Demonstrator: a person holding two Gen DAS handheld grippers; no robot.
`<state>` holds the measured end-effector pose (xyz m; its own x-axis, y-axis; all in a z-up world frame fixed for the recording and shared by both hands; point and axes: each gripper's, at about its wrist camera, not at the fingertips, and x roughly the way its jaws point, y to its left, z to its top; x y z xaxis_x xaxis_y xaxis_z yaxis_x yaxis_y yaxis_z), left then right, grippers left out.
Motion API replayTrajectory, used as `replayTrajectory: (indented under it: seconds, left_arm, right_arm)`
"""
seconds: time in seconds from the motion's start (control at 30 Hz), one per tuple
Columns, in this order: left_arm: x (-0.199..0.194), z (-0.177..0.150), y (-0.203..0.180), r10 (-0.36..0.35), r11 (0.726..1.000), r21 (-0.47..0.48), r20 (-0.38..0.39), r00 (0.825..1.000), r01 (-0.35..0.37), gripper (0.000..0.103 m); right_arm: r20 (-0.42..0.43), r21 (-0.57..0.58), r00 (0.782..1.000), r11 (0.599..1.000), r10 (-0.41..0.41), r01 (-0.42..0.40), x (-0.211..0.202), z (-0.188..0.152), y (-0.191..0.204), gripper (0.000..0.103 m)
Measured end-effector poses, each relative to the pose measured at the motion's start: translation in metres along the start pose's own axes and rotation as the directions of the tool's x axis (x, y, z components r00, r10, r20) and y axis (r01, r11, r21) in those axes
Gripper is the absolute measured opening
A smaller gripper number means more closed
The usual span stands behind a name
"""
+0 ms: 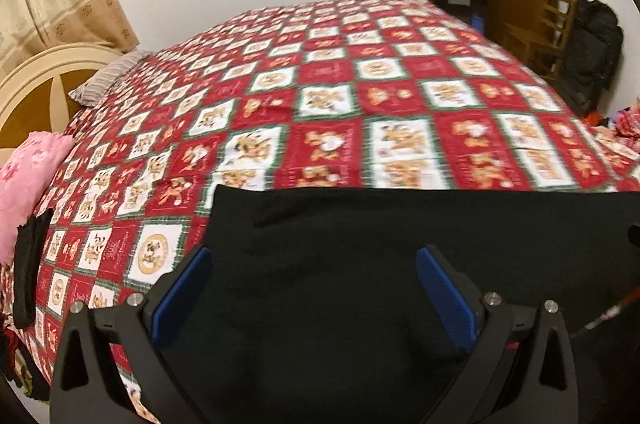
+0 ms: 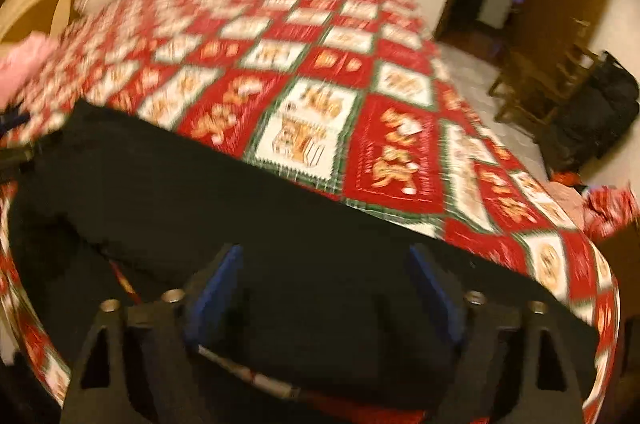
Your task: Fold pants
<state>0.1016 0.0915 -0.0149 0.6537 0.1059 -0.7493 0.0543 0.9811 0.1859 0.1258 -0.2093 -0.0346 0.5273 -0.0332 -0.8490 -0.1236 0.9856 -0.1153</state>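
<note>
Black pants (image 1: 360,224) lie spread across the near part of a bed covered by a red and white patchwork quilt (image 1: 320,83). My left gripper (image 1: 314,256) hovers over the dark cloth, blue pads (image 1: 188,292) wide apart and nothing pinched between them. In the blurred right wrist view the pants (image 2: 200,191) run as a long band from the left to the lower right over the quilt (image 2: 304,63). My right gripper (image 2: 325,252) is above that band, its jaws apart and pointing down at the cloth. No pad is seen pressing on the fabric.
A pink pillow (image 1: 28,175), a striped pillow (image 1: 104,79) and a cream headboard (image 1: 36,83) are at the left. A small black item (image 1: 30,272) lies near the bed's left edge. A wooden chair (image 1: 548,35) and a black bag (image 1: 592,51) stand by the door at the right.
</note>
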Motion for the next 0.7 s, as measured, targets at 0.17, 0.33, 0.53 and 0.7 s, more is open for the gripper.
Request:
replayTrajectory:
  seconds: [0.17, 0.33, 0.53, 0.7]
  left_arm:
    - [0.036, 0.007, 0.02, 0.001, 0.999, -0.054, -0.086, 0.996, -0.006, 0.103]
    - [0.059, 0.007, 0.021, -0.039, 0.996, -0.088, -0.152, 0.988, 0.025, 0.103]
    - [0.084, 0.001, 0.015, -0.033, 0.995, -0.095, -0.212, 0.977, 0.013, 0.103]
    - [0.086, 0.0, 0.02, -0.065, 0.991, -0.129, -0.224, 0.972, 0.036, 0.103]
  right_arm:
    - [-0.057, -0.048, 0.998, 0.998, 0.035, -0.038, 0.042, 0.012, -0.014, 0.074]
    - [-0.095, -0.11, 0.993, 0.991, 0.063, -0.074, 0.062, 0.011, -0.016, 0.074]
    - [-0.116, -0.13, 0.981, 0.977, 0.153, -0.168, 0.058, 0.011, -0.008, 0.018]
    - [-0.068, -0.182, 0.993, 0.978, 0.093, -0.104, 0.032, 0.008, 0.01, 0.005]
